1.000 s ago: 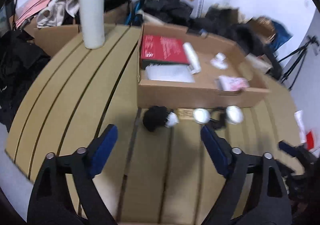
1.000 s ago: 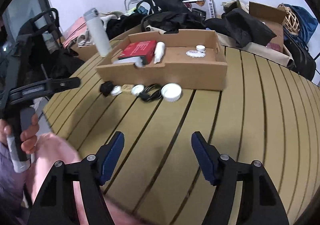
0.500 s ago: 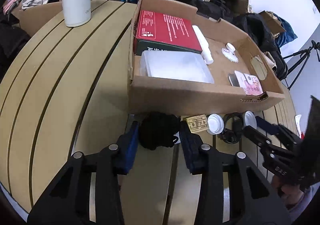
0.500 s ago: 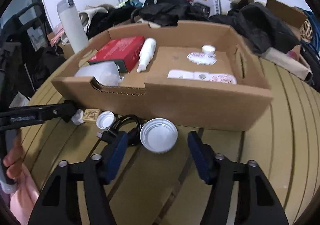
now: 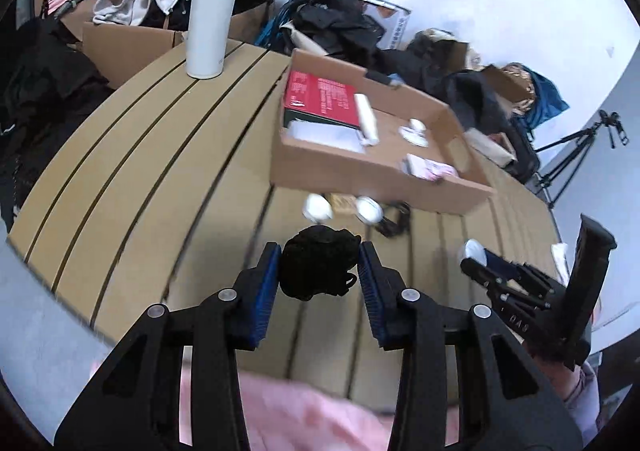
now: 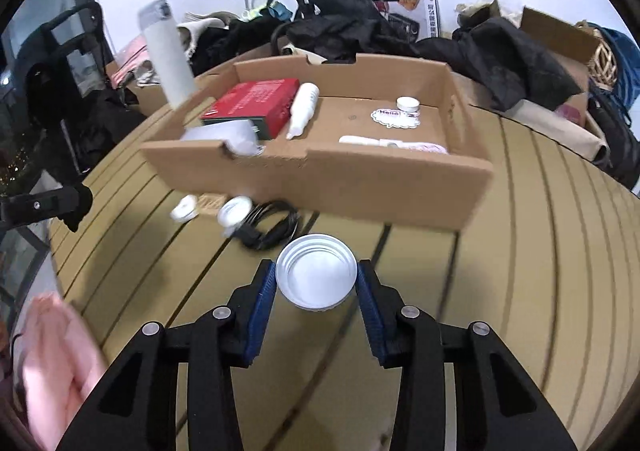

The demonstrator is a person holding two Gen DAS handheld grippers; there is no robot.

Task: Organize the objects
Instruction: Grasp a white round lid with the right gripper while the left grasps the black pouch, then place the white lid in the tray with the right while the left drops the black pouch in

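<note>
My left gripper (image 5: 319,253) is shut on a black crumpled bundle (image 5: 316,271) and holds it above the slatted table, in front of the cardboard box (image 5: 360,171). In the right wrist view the jaws of my right gripper (image 6: 316,269) are closing, with a round white lid (image 6: 316,277) between them and both blue pads touching its rim. The lid is open side up, just short of the box (image 6: 360,187). The right gripper (image 5: 476,257) also shows at the right of the left wrist view, with the lid white at its tip.
The box holds a red carton (image 6: 256,107), a white tube (image 6: 302,111), a small jar and flat packets. Before it lie two small white caps (image 6: 236,209), a tan tag and a black cable (image 6: 272,229). A tall white bottle (image 5: 210,11) stands behind. Bags and clothes ring the table.
The left jaws closed on the black bundle and drew it back from the box and upward. The right jaws went to the white lid, narrowed around it and pulled back.
</note>
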